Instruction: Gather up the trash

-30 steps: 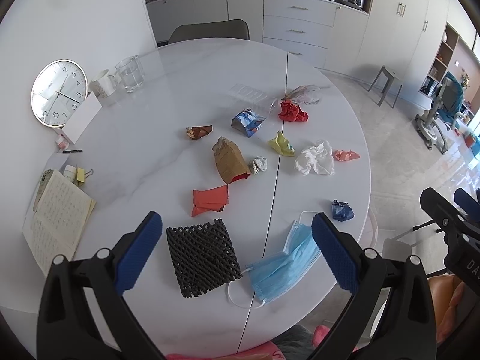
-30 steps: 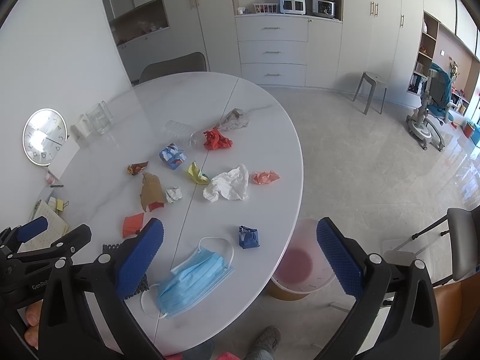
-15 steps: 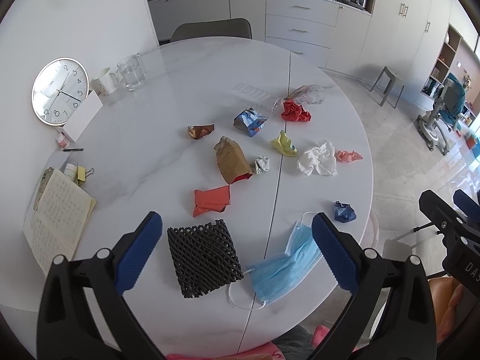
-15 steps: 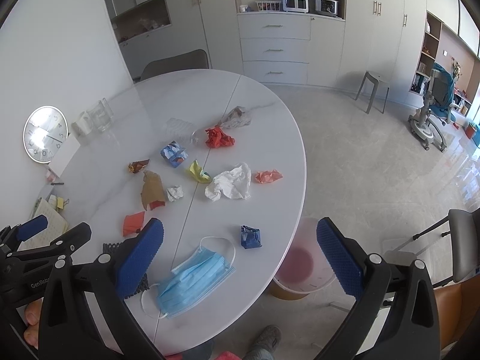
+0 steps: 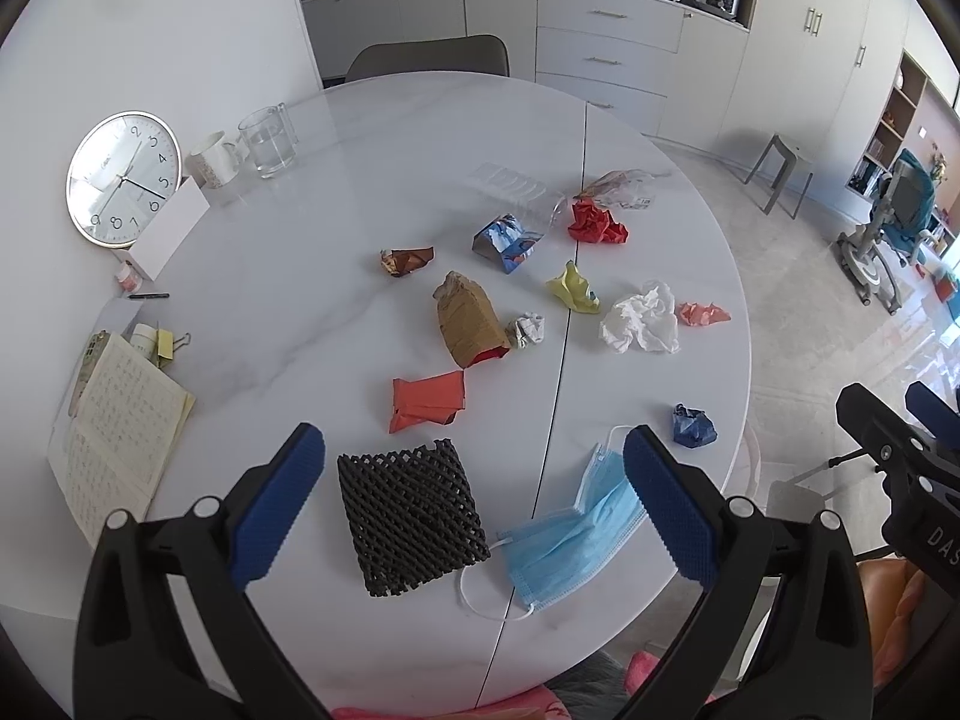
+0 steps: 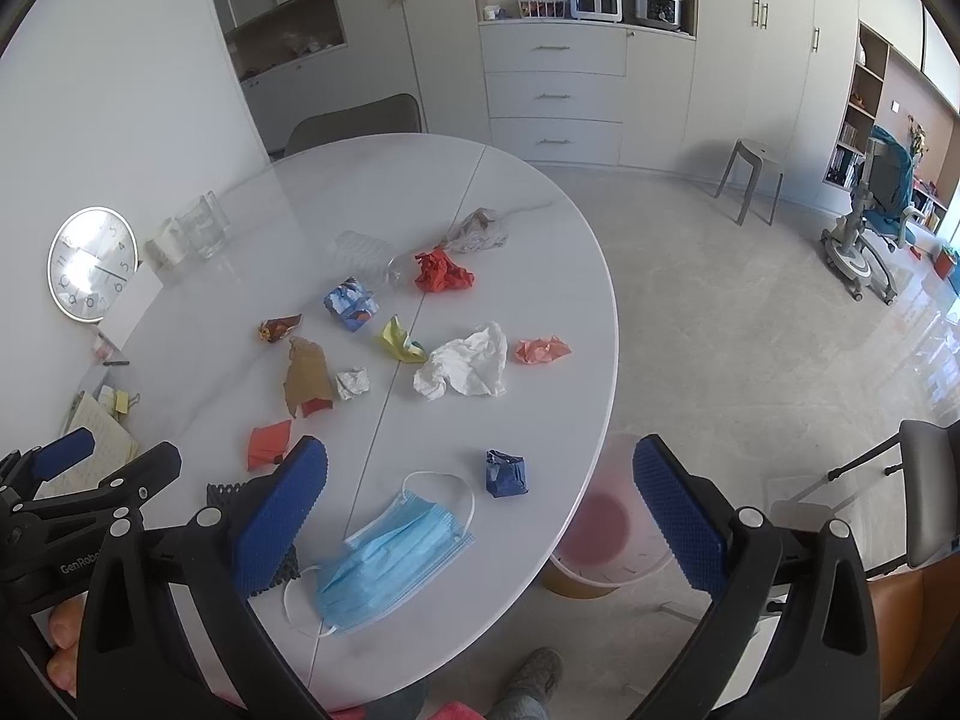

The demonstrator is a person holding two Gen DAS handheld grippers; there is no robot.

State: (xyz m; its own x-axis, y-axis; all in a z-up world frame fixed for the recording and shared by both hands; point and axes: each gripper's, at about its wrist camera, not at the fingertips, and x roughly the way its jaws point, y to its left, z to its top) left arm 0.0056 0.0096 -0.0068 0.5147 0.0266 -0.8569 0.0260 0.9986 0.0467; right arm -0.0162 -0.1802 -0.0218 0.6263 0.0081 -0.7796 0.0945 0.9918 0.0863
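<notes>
Trash lies scattered on a round white table (image 5: 372, 138): a blue face mask (image 5: 570, 540) and black foam netting (image 5: 411, 513) nearest me, a red wrapper (image 5: 427, 401), a brown paper bag (image 5: 468, 321), a white tissue (image 5: 642, 319), a dark blue wad (image 5: 694, 426), and red (image 5: 596, 224) and yellow (image 5: 573, 289) crumpled papers. My left gripper (image 5: 474, 501) is open and empty above the netting and mask. My right gripper (image 6: 480, 519) is open and empty above the mask (image 6: 390, 558), near the table's right edge. A pink trash bin (image 6: 606, 531) stands on the floor beside the table.
A clock (image 5: 123, 179), a mug, a glass jug (image 5: 268, 141), an open notebook (image 5: 114, 429) and small desk items sit along the table's left side. A grey chair (image 5: 426, 57) stands behind the table. A stool (image 6: 753, 177) stands on the open floor to the right.
Both grippers have drifted slightly; the view of the table has barely shifted. Nothing was grasped or moved.
</notes>
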